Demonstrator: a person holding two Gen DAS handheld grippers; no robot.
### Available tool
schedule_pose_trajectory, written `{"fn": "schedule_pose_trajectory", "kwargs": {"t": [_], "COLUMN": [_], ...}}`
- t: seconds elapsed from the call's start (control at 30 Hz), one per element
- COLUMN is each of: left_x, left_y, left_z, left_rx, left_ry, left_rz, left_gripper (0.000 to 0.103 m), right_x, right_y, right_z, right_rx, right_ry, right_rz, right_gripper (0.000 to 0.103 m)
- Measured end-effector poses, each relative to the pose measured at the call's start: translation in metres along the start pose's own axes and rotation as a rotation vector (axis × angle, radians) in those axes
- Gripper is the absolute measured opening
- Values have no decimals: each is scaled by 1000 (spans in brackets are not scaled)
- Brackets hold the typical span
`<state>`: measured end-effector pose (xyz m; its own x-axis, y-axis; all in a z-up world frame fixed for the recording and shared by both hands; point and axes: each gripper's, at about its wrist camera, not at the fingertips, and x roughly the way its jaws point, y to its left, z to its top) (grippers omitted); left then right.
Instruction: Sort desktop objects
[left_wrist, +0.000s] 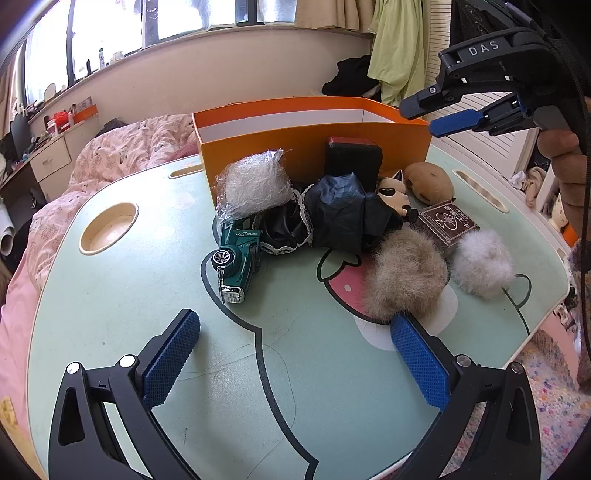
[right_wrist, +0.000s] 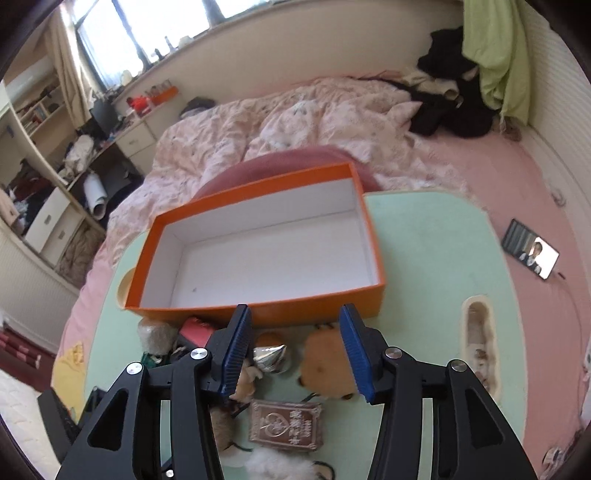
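orange box (right_wrist: 258, 310): on green lap table (left_wrist: 110, 314), back edge, inside bare white
clutter: piled just in front of box – green toy car (left_wrist: 236, 258), black cloth (left_wrist: 343, 214), tan pom-pom (left_wrist: 406, 277), white pom-pom (left_wrist: 484, 264), brown card (right_wrist: 286, 424)
right gripper (right_wrist: 295, 354): above the pile, jaws apart, nothing between
left gripper (left_wrist: 295, 354): jaws wide, empty, over bare table

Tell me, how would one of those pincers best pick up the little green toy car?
Probably across the body of the green toy car, one pad on each long flank, coming down from above. It lies on the table with its chrome grille towards the left gripper, whose jaws are open. Its flanks look flat and parallel. Avoid the wheel, which would roll, and the rear, tucked under black cloth.
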<state>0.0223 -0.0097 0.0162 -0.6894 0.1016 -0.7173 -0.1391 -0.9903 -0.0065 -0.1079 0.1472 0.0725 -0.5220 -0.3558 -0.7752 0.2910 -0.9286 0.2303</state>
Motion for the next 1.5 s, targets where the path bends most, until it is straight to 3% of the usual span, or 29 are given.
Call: {"fn": "schedule_pose_trajectory", "kwargs": {"t": [0.2,0.43,0.67,0.83,1.03,1.2,1.37,1.5], "left_x": [0,0,-1,-1,-1,-1,-1,0], "left_y": [0,-1,0,0,0,0,0,0], "left_z": [0,-1,-1,-2,-2,-3,-3,-3], "left_rx": [0,0,0,1,1,0,1,1], "left_ry": [0,-1,-1,-1,-2,-2,-2,-2], "left_rz": [0,0,0,-1,-1,-1,-1,-1], "left_gripper": [103,103,103,103,103,103,103,103], "right_x": [-11,23,21,22,8,-17,-41,-57], "right_y": [-27,-35,-29,-22,-19,2,-3,-16], "right_z": [12,12,2,-7,-12,-49,-104,-146], "right_rx": [95,144,139,123,107,-42,-156,-205], "right_ry": [-132,-2,8,40,-41,-131,-155,-150], "right_rz": [-126,45,58,143,-4,-67,17,33], "right_gripper": [56,58,58,58,58,58,62,59]}}
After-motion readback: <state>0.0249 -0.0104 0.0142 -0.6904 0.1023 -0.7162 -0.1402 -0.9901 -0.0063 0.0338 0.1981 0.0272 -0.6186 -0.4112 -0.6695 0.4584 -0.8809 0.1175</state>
